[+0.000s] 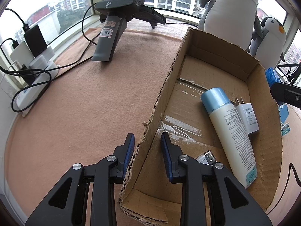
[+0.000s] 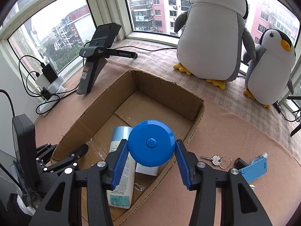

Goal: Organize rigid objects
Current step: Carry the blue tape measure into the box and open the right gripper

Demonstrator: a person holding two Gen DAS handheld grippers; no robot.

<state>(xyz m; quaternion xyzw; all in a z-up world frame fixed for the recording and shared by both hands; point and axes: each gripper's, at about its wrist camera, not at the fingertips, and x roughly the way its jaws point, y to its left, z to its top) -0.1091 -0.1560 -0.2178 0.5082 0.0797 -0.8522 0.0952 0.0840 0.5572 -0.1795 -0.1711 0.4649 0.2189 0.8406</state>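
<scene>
blue plastic, a round disc (image 2: 151, 143) with a small button at its centre sits clamped between the fingers of the right gripper (image 2: 151, 148), held above the near right part of the cardboard box (image 2: 163, 86); inside the box a white bottle (image 2: 121, 169) with a pale blue cap lies on its side, and a white charger plug (image 1: 247, 117) lies just beside it, touching; a small silver usb piece (image 1: 206, 157) shows near the box's near end, partly hidden behind a finger; the left gripper (image 1: 147, 145) straddles the box's left wall, one finger outside and one inside, jaws apart and not pressing the cardboard as far as i can tell; the box rests on a pinkish felt cloth (image 2: 235, 131); to its right on the cloth lie a key on a ring (image 2: 216, 160), a small black object (image 2: 240, 163) too unclear to name, and a blue flat tag (image 2: 255, 171), all close together; farther back a grey handheld device on a stand (image 2: 94, 64) sits near the window with cables running to chargers (image 2: 48, 75) on the sill; two plush penguins, a large one (image 2: 210, 37) and a small one (image 2: 270, 66), stand at the back right against the glass.
</scene>
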